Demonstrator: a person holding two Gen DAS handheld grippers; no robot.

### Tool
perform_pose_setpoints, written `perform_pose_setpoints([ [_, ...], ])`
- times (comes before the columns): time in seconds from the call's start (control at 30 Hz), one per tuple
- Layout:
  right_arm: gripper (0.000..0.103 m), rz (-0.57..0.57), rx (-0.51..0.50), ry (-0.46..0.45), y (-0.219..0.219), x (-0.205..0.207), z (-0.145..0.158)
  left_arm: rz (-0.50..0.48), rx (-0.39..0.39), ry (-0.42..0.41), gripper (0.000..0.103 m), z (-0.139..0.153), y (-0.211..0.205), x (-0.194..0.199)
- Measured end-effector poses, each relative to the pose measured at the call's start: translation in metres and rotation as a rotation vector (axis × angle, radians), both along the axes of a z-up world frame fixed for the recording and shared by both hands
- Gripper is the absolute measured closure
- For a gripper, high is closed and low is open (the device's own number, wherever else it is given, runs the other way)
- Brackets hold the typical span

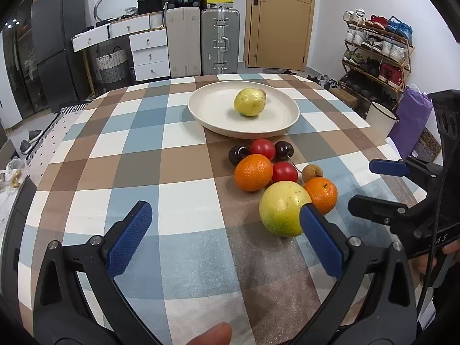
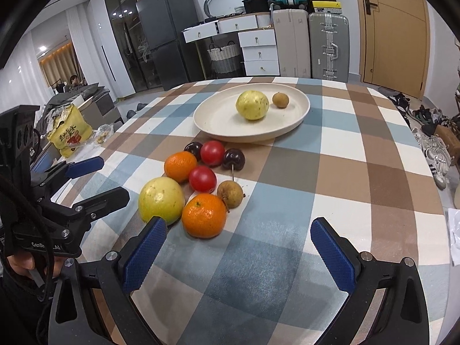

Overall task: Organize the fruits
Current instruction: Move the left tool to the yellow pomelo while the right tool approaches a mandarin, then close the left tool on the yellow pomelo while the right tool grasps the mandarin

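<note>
A cream plate on the checked tablecloth holds a yellow-green guava and a small brown longan. In front of the plate lies a cluster: a second guava, two oranges, two red tomatoes, two dark cherries and another longan. My left gripper is open, its right finger against the near guava. My right gripper is open just short of the near orange.
The round table carries only the plate and fruit. Suitcases, white drawers, a door and a shoe rack stand beyond it. A yellow bag sits off the table's left side.
</note>
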State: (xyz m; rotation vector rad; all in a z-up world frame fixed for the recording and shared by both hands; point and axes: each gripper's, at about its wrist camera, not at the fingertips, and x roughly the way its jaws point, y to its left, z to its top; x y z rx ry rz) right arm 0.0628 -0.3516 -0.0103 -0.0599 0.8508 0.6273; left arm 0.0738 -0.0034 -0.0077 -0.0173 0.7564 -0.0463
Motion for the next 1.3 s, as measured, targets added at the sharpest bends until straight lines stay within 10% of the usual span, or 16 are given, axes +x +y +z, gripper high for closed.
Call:
perform_pose_setpoints([
  [0.63,0.003,0.037,-0.047,0.027,0.017,0.007,-0.013,-0.069,-0.039,0.07,0.002,-0.011,-0.005,0.011],
  [1.0,0.017,0.046,-0.077,0.036,0.018,0.012,-0.018,-0.159,-0.064,0.104,0.021,-0.019,-0.02,0.022],
  [1.3,0.018,0.062,-0.065,0.038,0.017,0.013,-0.019,-0.245,-0.137,0.141,0.057,-0.026,-0.025,0.028],
])
